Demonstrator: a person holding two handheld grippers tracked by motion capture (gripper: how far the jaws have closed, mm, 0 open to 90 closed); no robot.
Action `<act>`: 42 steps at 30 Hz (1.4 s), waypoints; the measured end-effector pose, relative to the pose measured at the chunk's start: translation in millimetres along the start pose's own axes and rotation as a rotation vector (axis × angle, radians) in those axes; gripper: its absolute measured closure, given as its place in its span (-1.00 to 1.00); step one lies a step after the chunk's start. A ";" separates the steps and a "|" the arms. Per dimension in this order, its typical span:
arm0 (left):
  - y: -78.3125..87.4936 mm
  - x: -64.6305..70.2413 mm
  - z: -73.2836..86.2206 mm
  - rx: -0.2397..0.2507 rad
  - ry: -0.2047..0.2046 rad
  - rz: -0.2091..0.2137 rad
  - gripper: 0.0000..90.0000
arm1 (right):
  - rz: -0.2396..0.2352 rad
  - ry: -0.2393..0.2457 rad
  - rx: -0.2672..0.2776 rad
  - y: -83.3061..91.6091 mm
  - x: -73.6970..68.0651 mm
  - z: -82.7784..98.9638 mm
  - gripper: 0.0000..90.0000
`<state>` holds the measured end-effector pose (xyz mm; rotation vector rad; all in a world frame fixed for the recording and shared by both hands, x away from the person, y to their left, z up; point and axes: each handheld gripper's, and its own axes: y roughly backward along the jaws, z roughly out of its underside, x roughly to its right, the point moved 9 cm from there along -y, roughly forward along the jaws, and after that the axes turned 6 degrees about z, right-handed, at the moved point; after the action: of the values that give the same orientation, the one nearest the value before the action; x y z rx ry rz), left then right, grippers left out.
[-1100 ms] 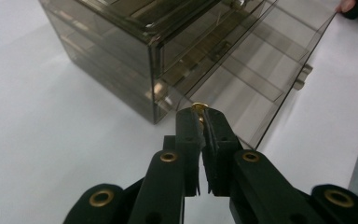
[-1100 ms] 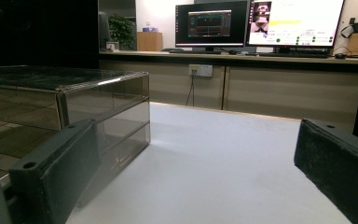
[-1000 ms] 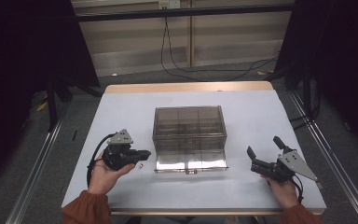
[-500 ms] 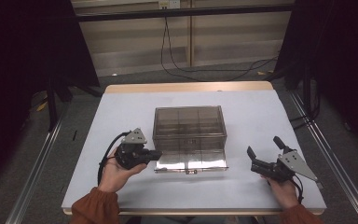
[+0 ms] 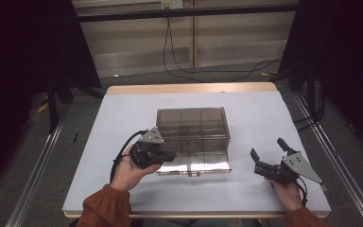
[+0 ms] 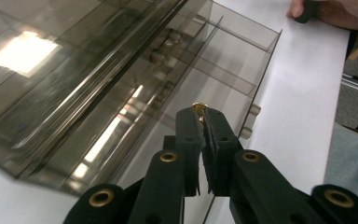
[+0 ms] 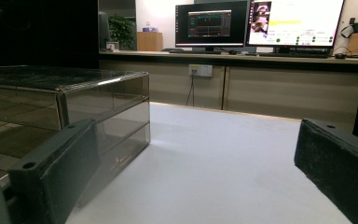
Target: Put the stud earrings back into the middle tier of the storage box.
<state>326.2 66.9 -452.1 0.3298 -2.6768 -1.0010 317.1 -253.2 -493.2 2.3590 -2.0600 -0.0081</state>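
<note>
A smoky transparent drawer box (image 5: 192, 125) stands mid-table, its lowest drawer (image 5: 203, 165) pulled out toward the person. My left gripper (image 5: 170, 155) hovers over the drawer's left end. In the left gripper view the gripper (image 6: 203, 116) is shut on a small brass screw (image 6: 199, 107) above the divided drawer (image 6: 223, 79). My right gripper (image 5: 267, 150) rests open on the table to the right of the box, nothing between its fingers (image 7: 51, 172). The box's corner (image 7: 74, 102) lies to the left in the right gripper view.
The white table (image 5: 123, 118) has bare room on both sides of the box. A wooden strip (image 5: 189, 88) edges its far side, with cables on the floor behind. Monitors (image 7: 261, 21) stand on a counter beyond the table.
My left gripper has moved right, from the table beside the box to above the open drawer. The right gripper has stayed put.
</note>
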 end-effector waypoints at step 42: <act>-83.1 6.2 -12.8 -0.470 -0.122 0.031 0.90 | 0.001 -0.003 -0.001 0.0 0.1 0.1 -1.00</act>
<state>334.4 -3.9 -497.2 0.1315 -2.4316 -1.6346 317.1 -253.3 -493.3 2.3590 -2.0616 -0.0130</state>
